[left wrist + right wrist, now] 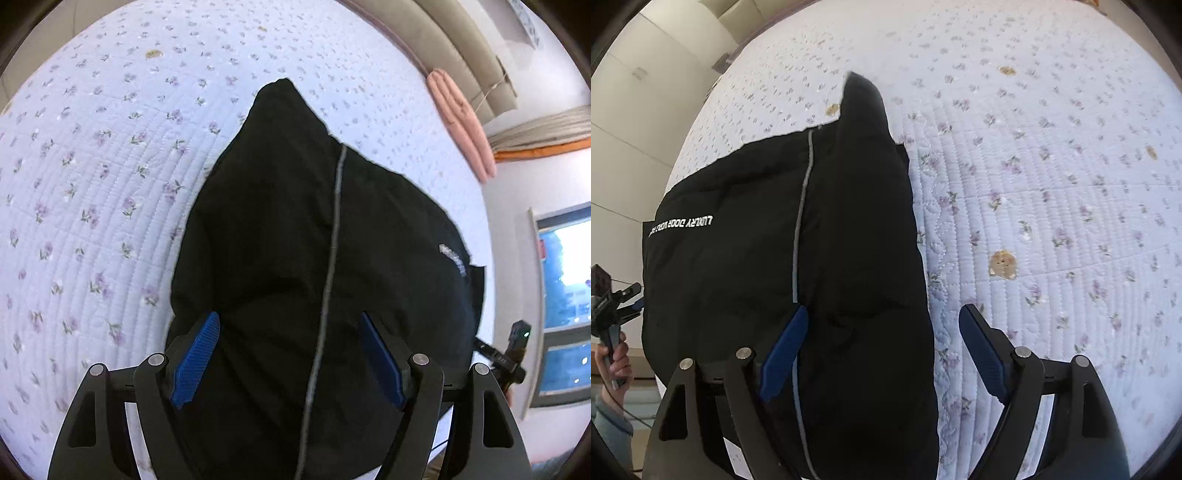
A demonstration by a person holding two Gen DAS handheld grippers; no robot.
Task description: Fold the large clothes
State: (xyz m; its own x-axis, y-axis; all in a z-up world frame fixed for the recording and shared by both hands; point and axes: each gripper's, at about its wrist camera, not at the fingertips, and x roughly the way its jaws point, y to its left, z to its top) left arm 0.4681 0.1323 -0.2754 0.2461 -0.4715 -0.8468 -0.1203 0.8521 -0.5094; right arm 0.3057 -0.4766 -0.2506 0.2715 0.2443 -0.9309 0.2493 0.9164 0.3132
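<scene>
1. Black jacket [295,229]: a large, puffy dark garment lying on a quilted bedspread [92,184], its cloth bunched into soft folds and tapering to a narrow point at the far end.
2. A thin grey piping line [334,236] runs lengthwise down the jacket, from near the far end to the near edge.
3. White lettering [681,224] is printed near one side edge; it appears upside down in the right wrist view, where it is partly legible, and only as a blurred patch in the left wrist view.
4. Left gripper [288,360]: its blue-padded fingers [195,360] are spread wide over the near part of the jacket, with cloth and the grey line between them; whether the pads touch the cloth cannot be told.
5. Right gripper [879,356]: its jaws are also spread apart, the left pad over the black cloth beside the piping, the right pad over bare bedspread just past the jacket's edge.
6. The bedspread is pale lilac, stitched in curved rows, and printed with small purple flowers.
7. Only the right wrist view shows small tan animal patches [1001,263] on the bedspread, and the person's hand [613,363] gripping the other gripper's handle at the left edge.
8. Only the left wrist view shows a pink padded roll [461,122] at the bed's far side, a beige headboard [454,40] and a window [565,295].
</scene>
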